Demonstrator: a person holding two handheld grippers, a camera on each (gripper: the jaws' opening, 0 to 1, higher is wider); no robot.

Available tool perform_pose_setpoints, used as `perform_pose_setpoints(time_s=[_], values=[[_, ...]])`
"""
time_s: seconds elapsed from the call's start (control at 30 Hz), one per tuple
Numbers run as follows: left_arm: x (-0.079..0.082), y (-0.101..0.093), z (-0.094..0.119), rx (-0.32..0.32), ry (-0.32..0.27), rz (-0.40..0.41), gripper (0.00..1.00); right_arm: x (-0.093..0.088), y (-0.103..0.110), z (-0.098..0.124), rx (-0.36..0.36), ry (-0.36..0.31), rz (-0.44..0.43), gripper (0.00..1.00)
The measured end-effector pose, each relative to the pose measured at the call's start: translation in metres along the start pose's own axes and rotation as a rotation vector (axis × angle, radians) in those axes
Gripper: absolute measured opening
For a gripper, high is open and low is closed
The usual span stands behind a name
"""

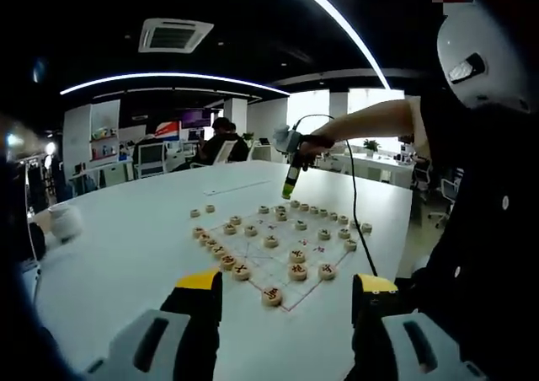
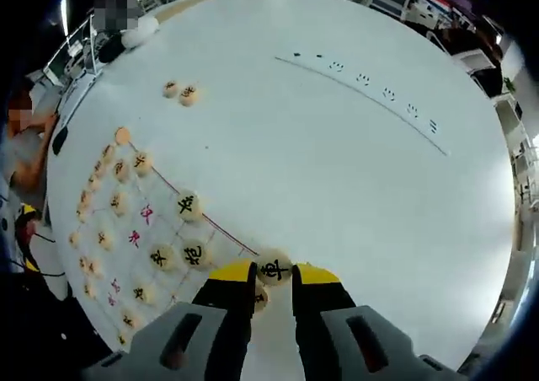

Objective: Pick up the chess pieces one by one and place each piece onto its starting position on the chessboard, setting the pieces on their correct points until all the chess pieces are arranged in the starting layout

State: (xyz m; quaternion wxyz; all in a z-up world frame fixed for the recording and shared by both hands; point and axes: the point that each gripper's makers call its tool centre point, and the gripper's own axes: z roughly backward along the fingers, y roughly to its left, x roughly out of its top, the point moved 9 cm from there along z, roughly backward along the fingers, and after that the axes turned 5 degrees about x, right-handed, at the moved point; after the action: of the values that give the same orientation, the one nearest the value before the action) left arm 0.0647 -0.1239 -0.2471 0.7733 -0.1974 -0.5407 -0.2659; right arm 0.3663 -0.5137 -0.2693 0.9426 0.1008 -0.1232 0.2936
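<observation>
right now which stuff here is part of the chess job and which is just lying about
Job:
- chessboard
- pieces on it
- piece between the right hand-held gripper jaws
- two loose pieces off the board
- left hand-held gripper, open

Lying about:
- white cup
- black cable
- monitors behind

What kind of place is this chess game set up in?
Probably an open office: a large white table, desks with monitors behind, a ceiling air vent, and a person seated at a desk.

Right gripper [image 2: 274, 273] pinching a chess piece

The jaws clasp the disc [image 2: 274, 269] over the chessboard's [image 2: 126, 229] corner; two loose pieces [image 2: 180, 93] lie apart on the white table [image 2: 354, 170].
</observation>
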Motion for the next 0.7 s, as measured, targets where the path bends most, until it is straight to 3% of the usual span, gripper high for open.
perform_pose_setpoints(time_s=[0.2, 0.7], values=[[-0.002, 0.001, 0.000, 0.001, -0.004, 0.006, 0.63, -0.001, 0.008, -0.004, -0.015, 0.024, 0.021, 0.19], [-0.006, 0.005, 0.005, 0.013, 0.000, 0.013, 0.63, -0.003, 0.004, -0.012, -0.048, 0.066, 0.062, 0.19]])
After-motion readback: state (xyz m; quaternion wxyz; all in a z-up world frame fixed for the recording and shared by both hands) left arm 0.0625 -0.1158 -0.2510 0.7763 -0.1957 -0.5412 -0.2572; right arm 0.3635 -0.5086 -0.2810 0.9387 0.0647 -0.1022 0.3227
